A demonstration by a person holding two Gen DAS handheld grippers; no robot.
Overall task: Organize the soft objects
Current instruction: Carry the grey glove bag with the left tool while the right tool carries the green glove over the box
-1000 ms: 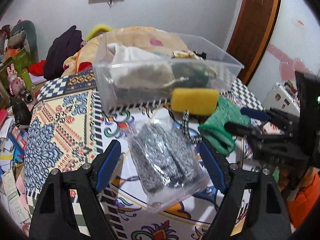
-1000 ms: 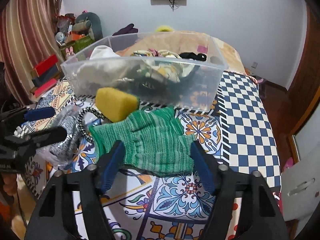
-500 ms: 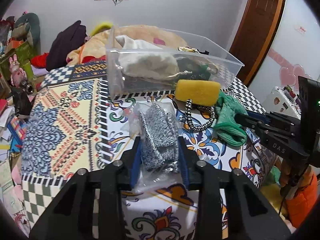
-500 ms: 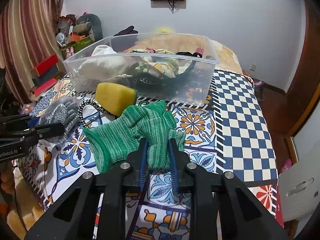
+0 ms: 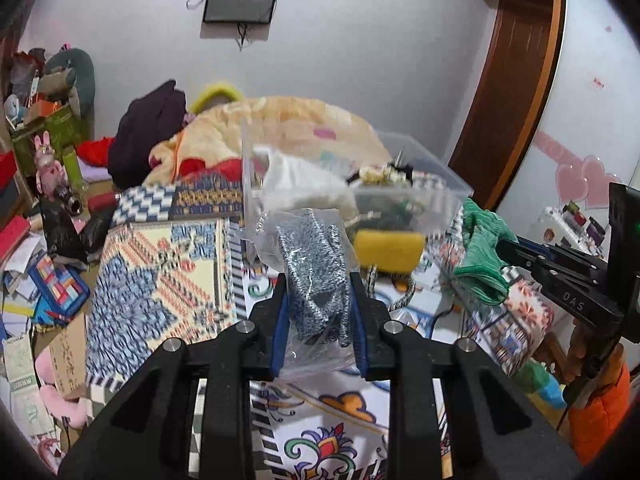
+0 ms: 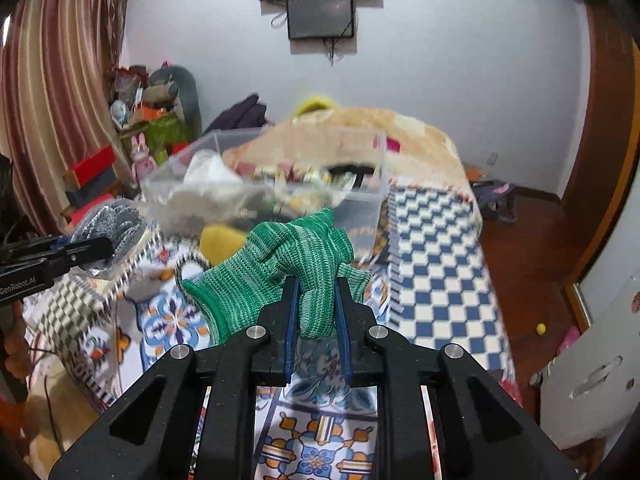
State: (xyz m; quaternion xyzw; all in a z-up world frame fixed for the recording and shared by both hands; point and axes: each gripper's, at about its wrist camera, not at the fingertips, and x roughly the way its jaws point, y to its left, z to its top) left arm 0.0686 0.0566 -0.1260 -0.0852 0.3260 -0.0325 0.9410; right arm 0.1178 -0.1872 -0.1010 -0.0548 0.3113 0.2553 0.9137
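My left gripper (image 5: 319, 288) is shut on a clear bag of grey speckled knitwear (image 5: 314, 272) and holds it above the patterned tablecloth (image 5: 160, 264). My right gripper (image 6: 316, 292) is shut on a green knit glove (image 6: 280, 272), also lifted off the table; the glove shows in the left wrist view (image 5: 480, 248) too. A clear plastic bin (image 6: 360, 196) full of soft items stands behind both. A yellow sponge (image 5: 388, 250) and a black-and-white braided cord (image 5: 400, 300) lie in front of the bin.
A beige blanket heap (image 5: 288, 120) and dark clothes (image 5: 152, 128) lie behind the bin. Cluttered shelves and toys (image 5: 48, 168) stand at the left. A wooden door (image 5: 508, 80) is at the right, beyond the table's edge.
Both grippers closed on their items, the left on the bag, the right on the glove, and have lifted them off the table towards the bin.
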